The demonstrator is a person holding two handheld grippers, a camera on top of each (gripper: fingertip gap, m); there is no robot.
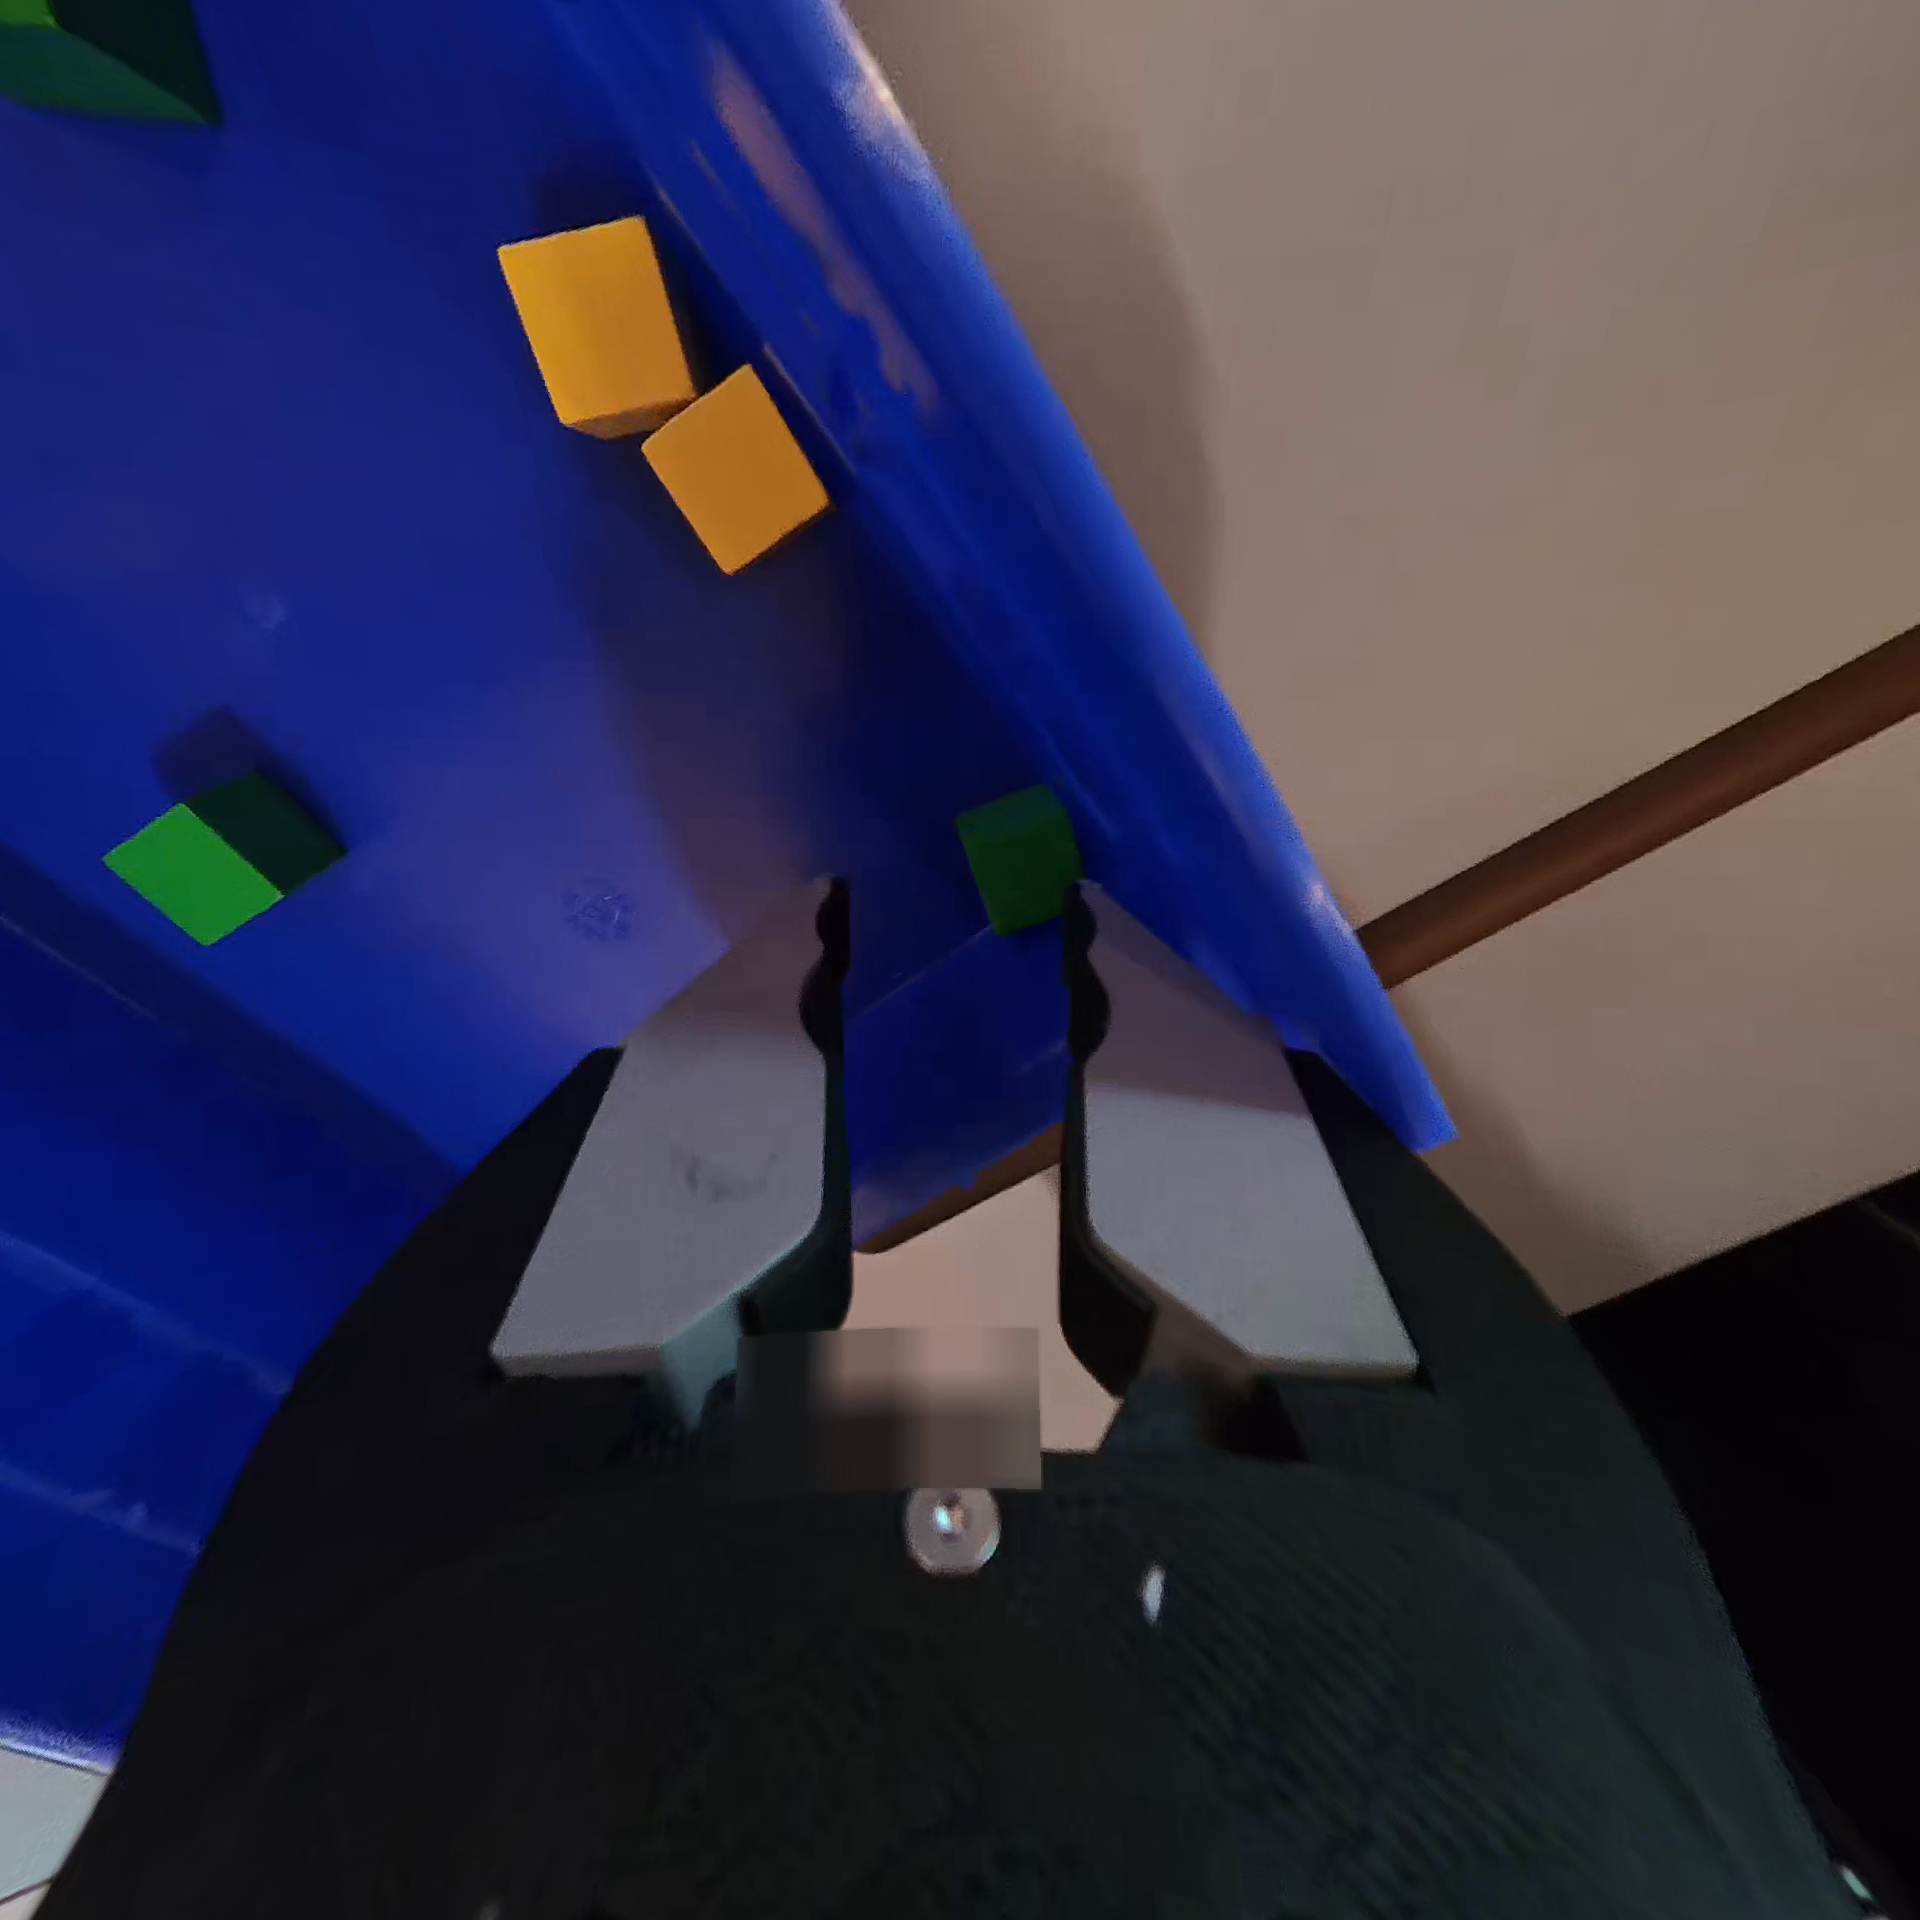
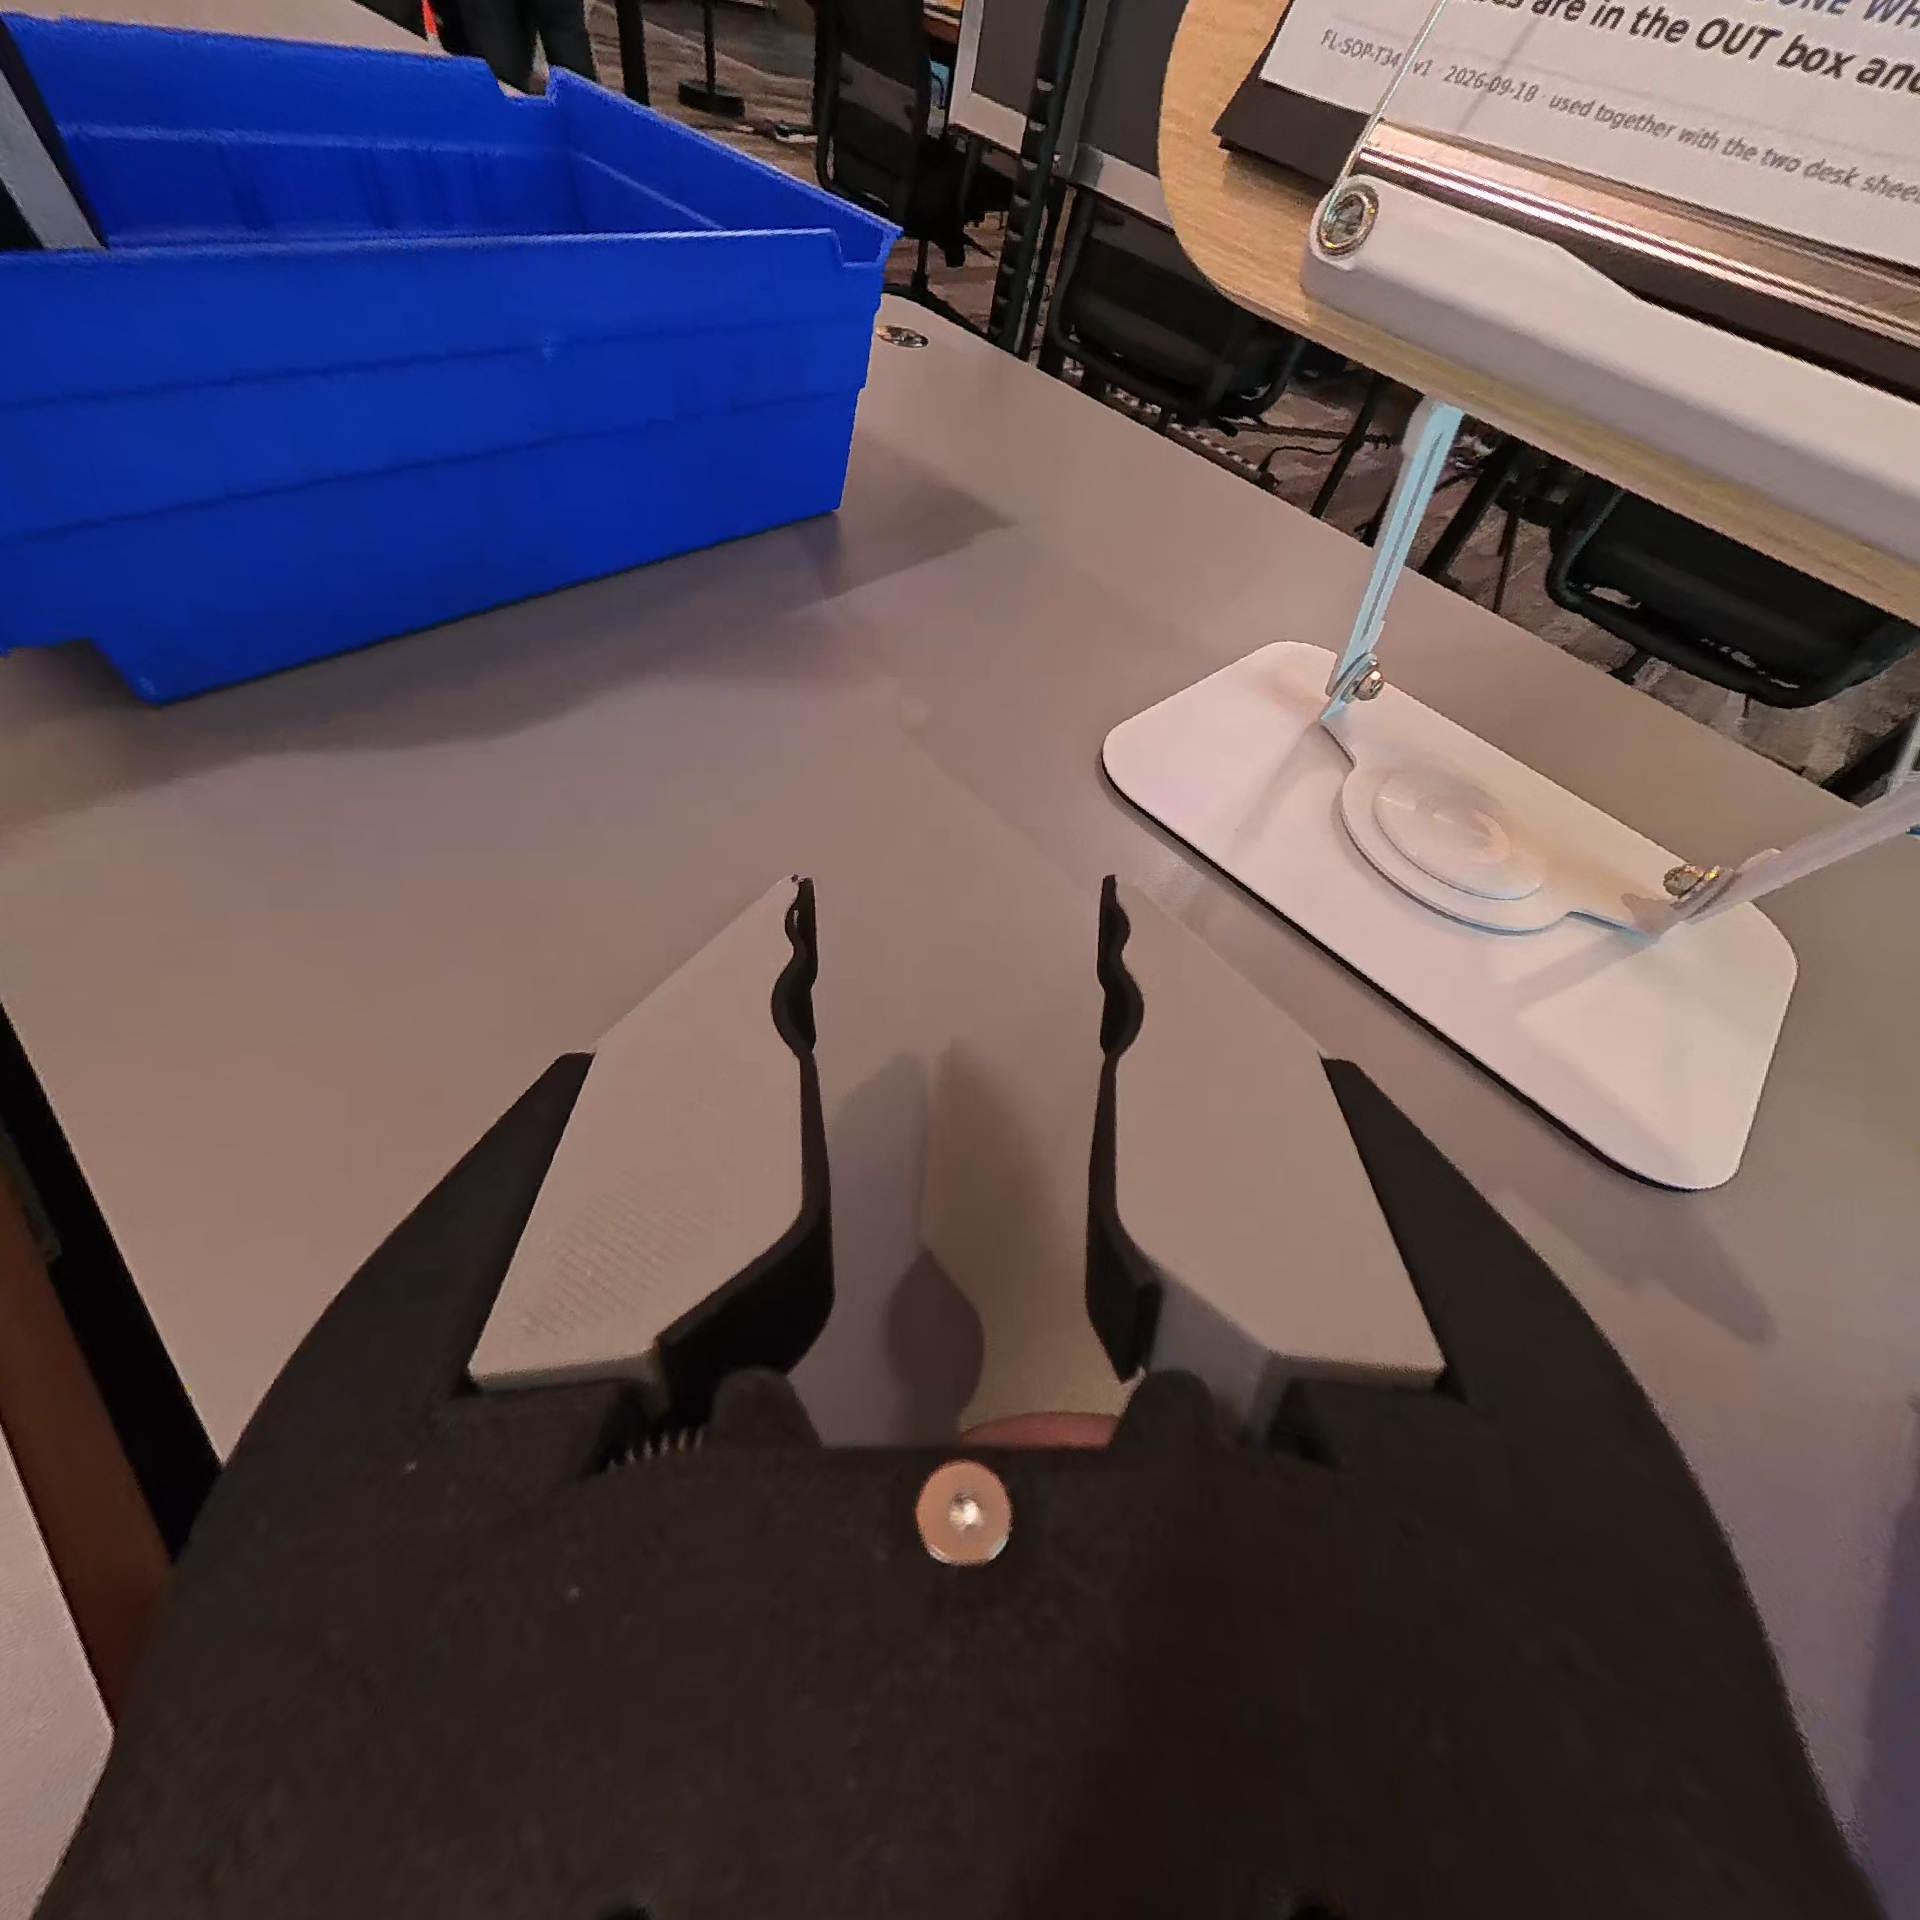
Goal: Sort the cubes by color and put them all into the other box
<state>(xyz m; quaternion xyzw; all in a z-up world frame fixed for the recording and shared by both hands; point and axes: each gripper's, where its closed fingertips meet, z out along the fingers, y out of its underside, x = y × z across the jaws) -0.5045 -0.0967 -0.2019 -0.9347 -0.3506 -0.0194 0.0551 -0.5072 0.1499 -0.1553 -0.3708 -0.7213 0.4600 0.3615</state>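
Note:
In the left wrist view I look down into a blue box (image 1: 436, 644). Two yellow cubes (image 1: 597, 317) (image 1: 736, 468) lie touching beside its right wall. A green cube (image 1: 223, 857) lies at the left, another green cube (image 1: 1018, 857) sits in the corner by the wall, and a third shows at the top left (image 1: 94, 62). My left gripper (image 1: 951, 904) is open and empty, its right fingertip just below the corner green cube. In the right wrist view my right gripper (image 2: 956, 904) is open and empty above the grey table (image 2: 520, 831). A blue box (image 2: 416, 343) stands at the upper left.
A white stand with a flat base (image 2: 1455, 904) holds a clipboard with a printed sheet (image 2: 1610, 125) at the right of the table. Chairs and desks stand beyond the table's far edge. A beige floor and a brown strip (image 1: 1621, 810) lie beside the box.

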